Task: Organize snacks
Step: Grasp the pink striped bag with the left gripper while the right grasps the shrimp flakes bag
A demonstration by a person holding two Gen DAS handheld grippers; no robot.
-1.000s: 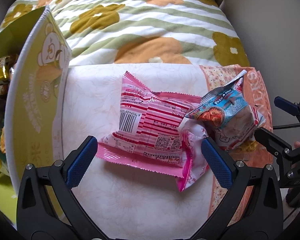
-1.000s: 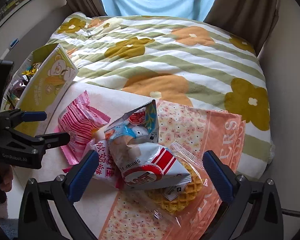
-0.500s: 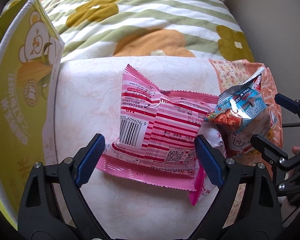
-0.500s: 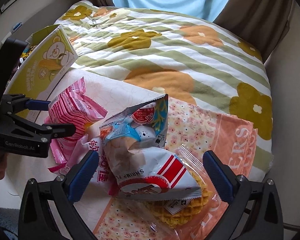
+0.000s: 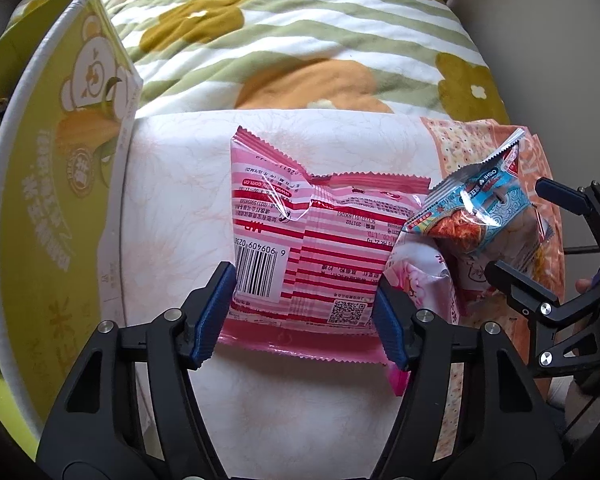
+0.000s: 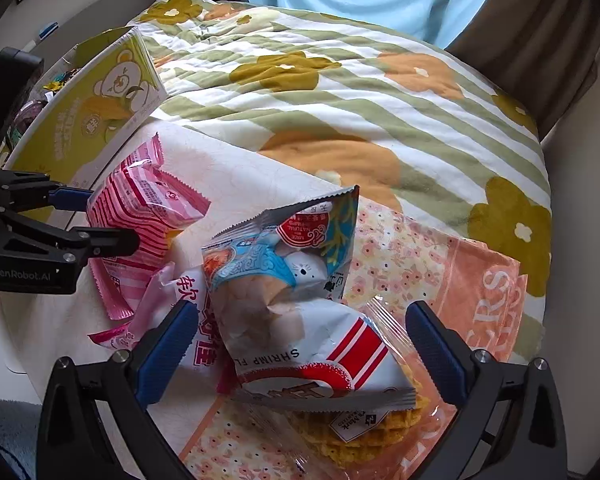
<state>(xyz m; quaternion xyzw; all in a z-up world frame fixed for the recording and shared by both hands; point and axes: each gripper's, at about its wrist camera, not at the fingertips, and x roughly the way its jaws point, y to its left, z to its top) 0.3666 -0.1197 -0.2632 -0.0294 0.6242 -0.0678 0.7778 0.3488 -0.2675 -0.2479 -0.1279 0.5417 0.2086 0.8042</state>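
A pink striped snack packet (image 5: 300,240) lies on a white cloth (image 5: 172,208). My left gripper (image 5: 305,316) has a blue pad on each side of the packet's near end, pressing it; it also shows in the right wrist view (image 6: 100,220). A blue and white shrimp snack bag (image 6: 296,304) lies on a pale pink packet (image 6: 180,300) and a waffle pack (image 6: 359,436). My right gripper (image 6: 300,352) is open around the shrimp bag's near end, not touching it.
A green box with a bear picture (image 5: 52,184) stands at the left and holds other snacks. A flowered quilt (image 5: 300,40) covers the bed behind. An orange flowered cloth (image 6: 479,280) lies under the right-hand snacks. A wall (image 5: 539,20) rises at the right.
My left gripper has moved forward over the pink striped packet and its jaws have narrowed onto the packet's sides. The right gripper has edged closer to the shrimp bag, still open.
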